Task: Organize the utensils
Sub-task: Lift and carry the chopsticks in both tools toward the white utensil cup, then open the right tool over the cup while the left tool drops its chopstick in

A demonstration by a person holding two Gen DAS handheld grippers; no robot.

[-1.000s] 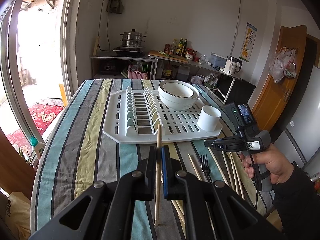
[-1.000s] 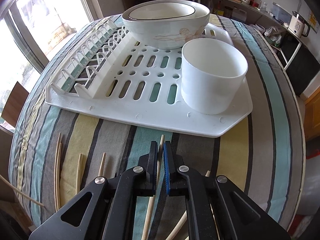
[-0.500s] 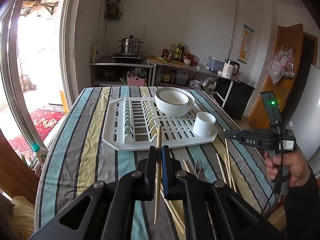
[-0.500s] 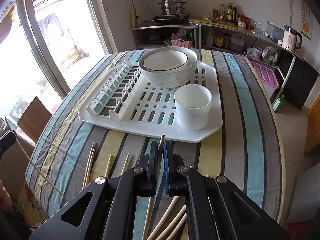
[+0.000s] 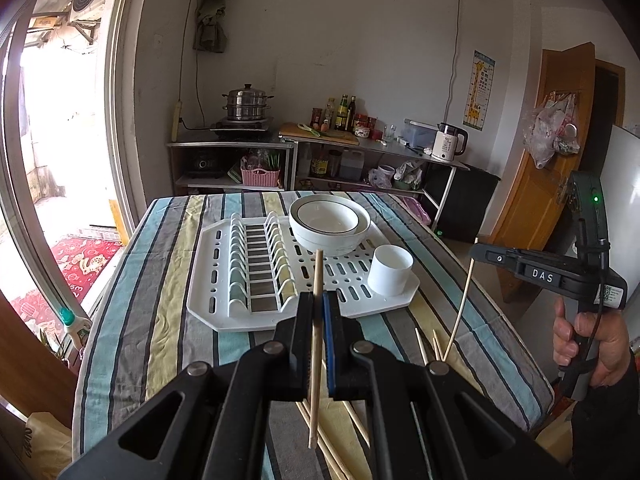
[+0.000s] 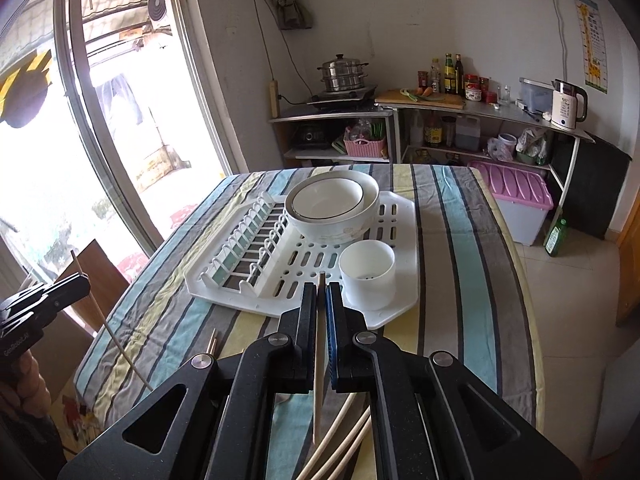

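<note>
My left gripper [image 5: 318, 300] is shut on a wooden chopstick [image 5: 316, 344] and holds it well above the near end of the table. My right gripper [image 6: 321, 292] is shut on another chopstick [image 6: 319, 360], also raised; it shows in the left wrist view [image 5: 478, 250] with its chopstick [image 5: 460, 304] hanging down. A white utensil cup [image 6: 367, 274] stands on the near right corner of the white drying rack [image 6: 404, 248]. Several loose chopsticks [image 5: 426, 348] lie on the striped cloth below.
Stacked white bowls [image 6: 332, 206] sit on the rack behind the cup. The rack's plate slots [image 5: 256, 264] fill its left half. The striped table [image 5: 160, 280] ends near a sliding door on the left. A purple-lidded bin [image 6: 516, 200] stands on the floor at right.
Both grippers have risen and pulled back from the table, each carrying its chopstick. The rack and cup now look smaller and farther away.
</note>
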